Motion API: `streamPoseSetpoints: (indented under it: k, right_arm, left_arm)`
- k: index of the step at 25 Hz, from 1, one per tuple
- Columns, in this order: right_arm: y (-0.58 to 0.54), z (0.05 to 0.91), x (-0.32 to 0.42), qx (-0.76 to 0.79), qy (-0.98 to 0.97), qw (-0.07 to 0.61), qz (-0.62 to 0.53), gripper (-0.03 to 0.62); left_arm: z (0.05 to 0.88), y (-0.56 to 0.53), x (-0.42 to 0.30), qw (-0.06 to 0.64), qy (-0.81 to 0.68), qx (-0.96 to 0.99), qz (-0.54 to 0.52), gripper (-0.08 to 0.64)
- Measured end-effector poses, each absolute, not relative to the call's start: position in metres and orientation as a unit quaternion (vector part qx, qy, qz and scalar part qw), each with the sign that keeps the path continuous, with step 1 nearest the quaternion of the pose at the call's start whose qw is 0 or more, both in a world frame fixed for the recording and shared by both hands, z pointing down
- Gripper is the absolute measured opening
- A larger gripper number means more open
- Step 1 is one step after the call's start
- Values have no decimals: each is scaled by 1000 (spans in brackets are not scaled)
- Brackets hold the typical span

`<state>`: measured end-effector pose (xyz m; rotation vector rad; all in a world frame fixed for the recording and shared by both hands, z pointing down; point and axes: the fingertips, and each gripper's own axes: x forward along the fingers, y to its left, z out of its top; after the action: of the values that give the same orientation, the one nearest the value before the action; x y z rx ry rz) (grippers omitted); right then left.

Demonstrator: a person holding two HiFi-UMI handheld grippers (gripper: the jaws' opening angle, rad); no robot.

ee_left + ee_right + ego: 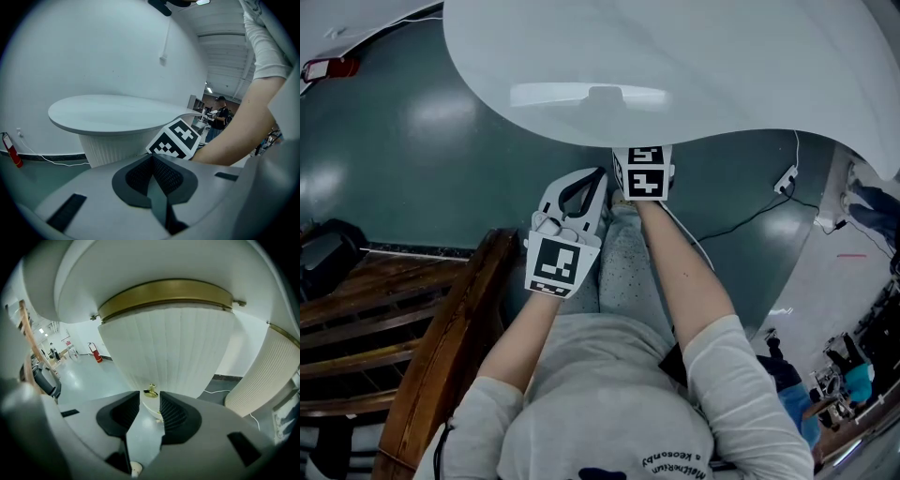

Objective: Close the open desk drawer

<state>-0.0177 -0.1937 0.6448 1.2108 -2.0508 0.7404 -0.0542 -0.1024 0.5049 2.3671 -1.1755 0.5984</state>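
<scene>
One brass knob [150, 392] straight ahead of right hand-held gripper [150, 403], just past its tips | jaws narrowly apart, empty | left hand-held gripper [151, 161] closed, empty, farther back

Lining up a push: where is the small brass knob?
In the right gripper view, the brass knob sits low on the fluted desk base, just beyond the gap between the right gripper's open fingers.

The desk top [675, 56] looks glossy, its band [164, 291] brassy, the chair [441, 347] wooden.
</scene>
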Motion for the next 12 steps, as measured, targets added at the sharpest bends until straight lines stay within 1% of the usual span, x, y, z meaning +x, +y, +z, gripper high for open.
streamPoseSetpoints:
  k: [9,12]
  right_arm:
    - [-174,619,-17,464,-790,293,271,118]
    - [-166,609,-13,472,-789,283,274,77]
  left_arm:
    - [501,-110,-44,211,-420,858,210,5]
    - [497,-108,-42,208,-416,860,210,5]
